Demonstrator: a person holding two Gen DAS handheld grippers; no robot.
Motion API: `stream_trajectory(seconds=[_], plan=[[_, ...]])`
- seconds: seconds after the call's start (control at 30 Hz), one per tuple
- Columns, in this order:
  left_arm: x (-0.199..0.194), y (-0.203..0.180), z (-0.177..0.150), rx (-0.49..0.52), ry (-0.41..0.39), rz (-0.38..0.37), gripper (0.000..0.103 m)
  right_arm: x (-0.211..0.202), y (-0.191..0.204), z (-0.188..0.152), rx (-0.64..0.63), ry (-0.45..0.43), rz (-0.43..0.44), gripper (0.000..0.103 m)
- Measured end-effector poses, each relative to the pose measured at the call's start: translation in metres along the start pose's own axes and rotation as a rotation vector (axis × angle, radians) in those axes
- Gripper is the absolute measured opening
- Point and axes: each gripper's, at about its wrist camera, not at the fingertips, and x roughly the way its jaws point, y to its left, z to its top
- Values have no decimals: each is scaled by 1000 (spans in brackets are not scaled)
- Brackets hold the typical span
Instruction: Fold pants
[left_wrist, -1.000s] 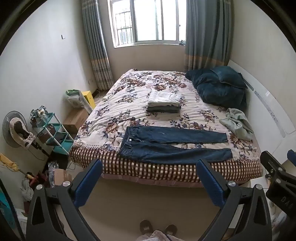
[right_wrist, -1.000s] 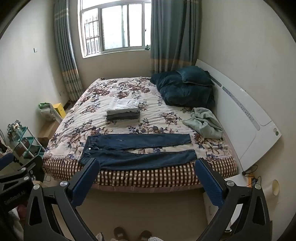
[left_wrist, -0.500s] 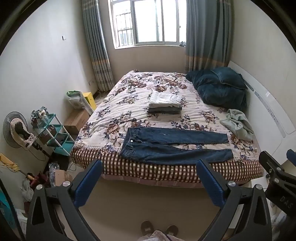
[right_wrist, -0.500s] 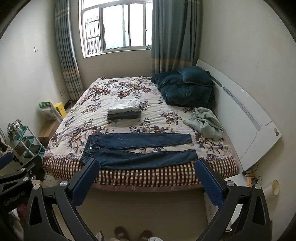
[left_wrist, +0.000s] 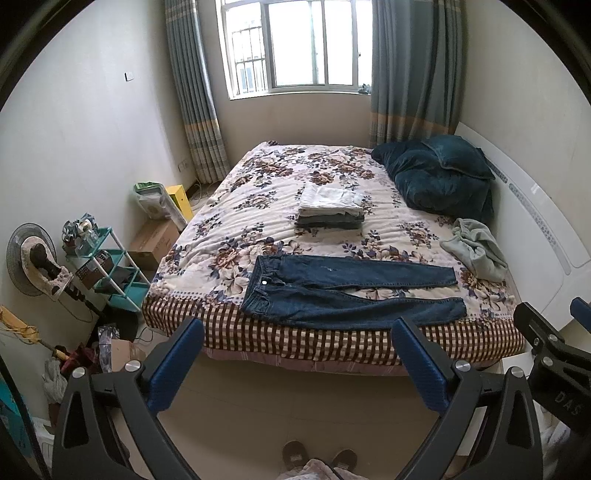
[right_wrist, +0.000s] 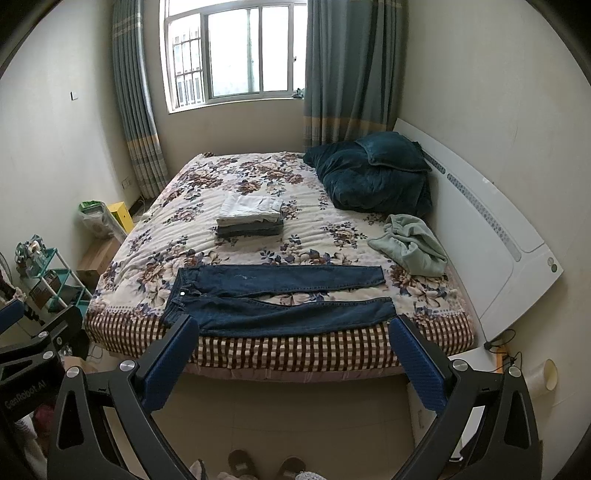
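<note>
On the bed (left_wrist: 207, 258) the jeans (left_wrist: 343, 291) lie flat and unfolded, every fold remaining, while the left gripper (left_wrist: 295, 343) and right gripper (right_wrist: 291, 339) hover well short, jaws apart.

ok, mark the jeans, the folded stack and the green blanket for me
jeans (left_wrist: 343, 291), left wrist view, on the near leg.
folded stack (right_wrist: 251, 214), right wrist view, on the white top layer.
green blanket (right_wrist: 410, 245), right wrist view, on its crumpled middle.

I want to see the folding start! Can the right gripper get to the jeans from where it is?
Probably not yet. The right gripper hangs open above the floor, short of the bed. Nothing blocks the way to the jeans on the near edge, so it should only need to move closer.
</note>
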Motion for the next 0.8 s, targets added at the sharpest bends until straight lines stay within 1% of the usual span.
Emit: stream_trajectory(seconds=[0.8], plan=[[0, 0, 2, -2, -6, -1, 103, -4, 1, 0, -9, 2, 3, 103]])
